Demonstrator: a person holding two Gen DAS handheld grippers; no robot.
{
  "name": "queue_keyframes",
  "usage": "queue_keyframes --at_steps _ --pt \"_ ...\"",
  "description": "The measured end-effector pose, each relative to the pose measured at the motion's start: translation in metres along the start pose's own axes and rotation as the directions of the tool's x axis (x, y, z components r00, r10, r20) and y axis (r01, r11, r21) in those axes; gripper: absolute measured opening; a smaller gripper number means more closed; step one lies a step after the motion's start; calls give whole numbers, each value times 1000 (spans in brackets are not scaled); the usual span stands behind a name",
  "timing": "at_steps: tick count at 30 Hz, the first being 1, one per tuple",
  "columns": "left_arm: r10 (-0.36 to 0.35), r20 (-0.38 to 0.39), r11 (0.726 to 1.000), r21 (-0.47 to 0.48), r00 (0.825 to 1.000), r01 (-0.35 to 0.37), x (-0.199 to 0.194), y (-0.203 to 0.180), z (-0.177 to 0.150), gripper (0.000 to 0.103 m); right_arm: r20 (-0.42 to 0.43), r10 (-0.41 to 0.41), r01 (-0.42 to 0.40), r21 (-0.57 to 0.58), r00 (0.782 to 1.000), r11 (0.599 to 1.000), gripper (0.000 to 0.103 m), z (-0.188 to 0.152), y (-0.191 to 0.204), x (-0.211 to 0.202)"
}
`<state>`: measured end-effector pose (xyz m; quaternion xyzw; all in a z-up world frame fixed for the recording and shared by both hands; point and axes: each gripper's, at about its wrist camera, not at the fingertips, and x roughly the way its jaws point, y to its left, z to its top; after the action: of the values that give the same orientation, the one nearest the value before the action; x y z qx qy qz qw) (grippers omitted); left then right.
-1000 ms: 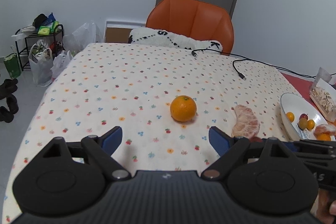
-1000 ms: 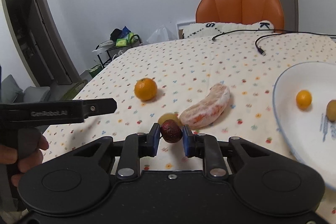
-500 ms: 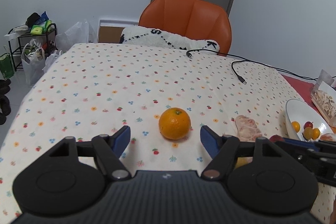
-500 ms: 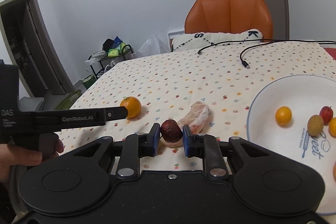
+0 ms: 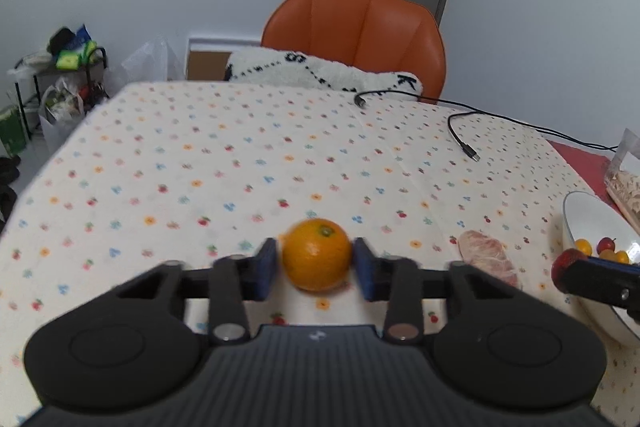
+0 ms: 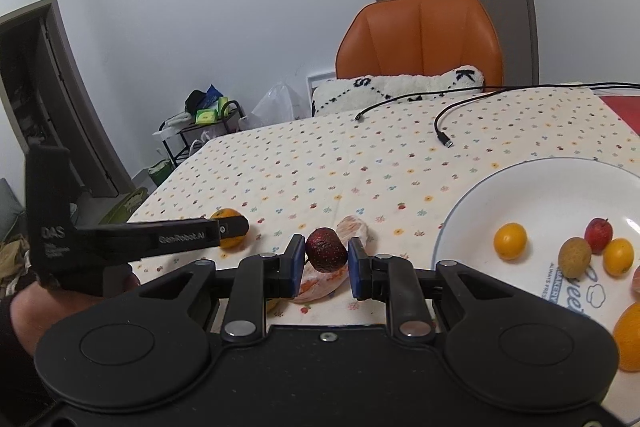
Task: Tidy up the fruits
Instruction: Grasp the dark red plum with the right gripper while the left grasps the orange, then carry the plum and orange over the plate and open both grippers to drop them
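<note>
1. Closing my left gripper (image 5: pixel 316 269) on the orange (image 5: pixel 317 254), which sits between the pads near the table's (image 5: pixel 200 155) front edge; next comes a lift.
2. My right gripper (image 6: pixel 325 262) pinches a dark red fruit (image 6: pixel 326 255), which must travel right, over the white plate (image 6: pixel 532 187).

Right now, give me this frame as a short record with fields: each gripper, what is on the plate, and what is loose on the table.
left gripper: jaws closing around the orange, pads at its sides, orange on the tablecloth
right gripper: shut on a dark red fruit, held above the cloth
plate: several small fruits, yellow, red and tan, plus part of an orange at the picture's edge
loose on table: peeled citrus segment, cable
background: orange chair
</note>
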<state>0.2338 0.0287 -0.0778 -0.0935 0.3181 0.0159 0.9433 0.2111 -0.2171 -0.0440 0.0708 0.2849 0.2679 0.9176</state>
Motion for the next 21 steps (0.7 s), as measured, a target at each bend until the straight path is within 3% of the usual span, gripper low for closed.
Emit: queue_keyframes --at_steps 2,21 --pt "22 0 1000 12 1000 -22 -2 -4 0 36 3 -3 3 2 1000 1000 21 0 -1 -3" --pt "-88 38 995 42 995 87 -39 -50 -1 36 62 -100 97 46 993 994 21 -8 -33 -50"
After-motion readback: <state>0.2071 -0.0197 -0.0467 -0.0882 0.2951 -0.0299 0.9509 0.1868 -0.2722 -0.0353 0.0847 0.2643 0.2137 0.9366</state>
